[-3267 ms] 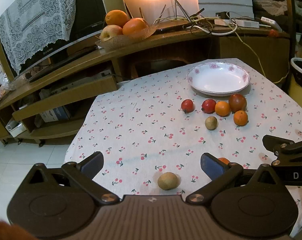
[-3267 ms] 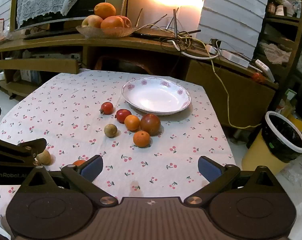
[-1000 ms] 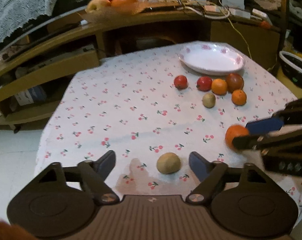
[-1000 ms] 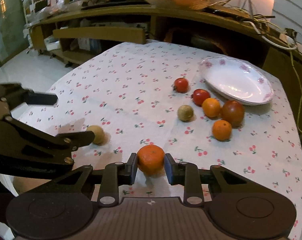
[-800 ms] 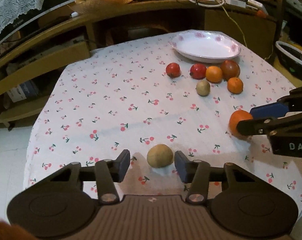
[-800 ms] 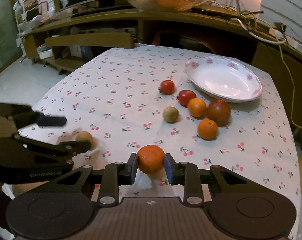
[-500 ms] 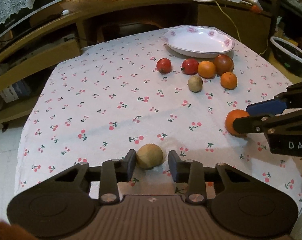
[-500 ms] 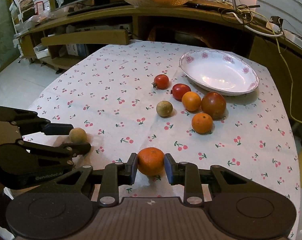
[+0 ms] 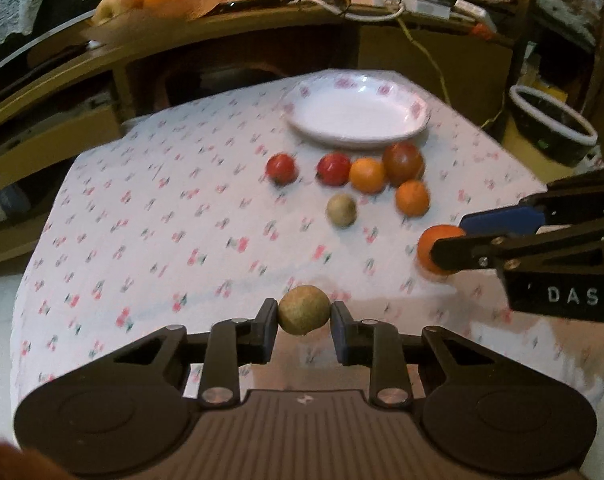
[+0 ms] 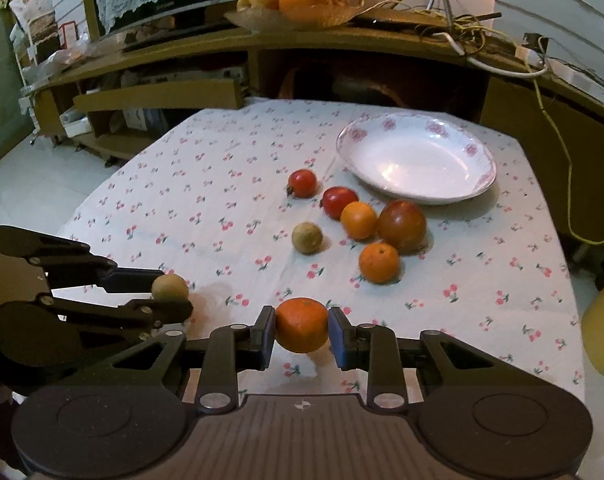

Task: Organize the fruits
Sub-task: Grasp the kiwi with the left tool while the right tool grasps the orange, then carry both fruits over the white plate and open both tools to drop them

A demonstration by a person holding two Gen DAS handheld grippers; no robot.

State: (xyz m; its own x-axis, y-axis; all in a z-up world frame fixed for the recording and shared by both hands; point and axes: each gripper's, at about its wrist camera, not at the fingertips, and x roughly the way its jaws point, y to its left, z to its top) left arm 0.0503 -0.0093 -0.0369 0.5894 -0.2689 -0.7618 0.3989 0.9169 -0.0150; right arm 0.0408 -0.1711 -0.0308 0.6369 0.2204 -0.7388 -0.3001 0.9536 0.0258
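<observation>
Jaws of the left gripper (image 9: pixel 304 322) clamp a brown fruit (image 9: pixel 304 310) and the right gripper (image 10: pixel 301 334) an orange (image 10: pixel 301 324) above the counter (image 10: pixel 222 184), six fruits (image 10: pixel 360 220) lying beside the empty white plate (image 10: pixel 416 164).

Left claw (image 9: pixel 304 316) is clamped tight on something. Right claw (image 10: pixel 301 325) is clamped too, sitting just beside it.
</observation>
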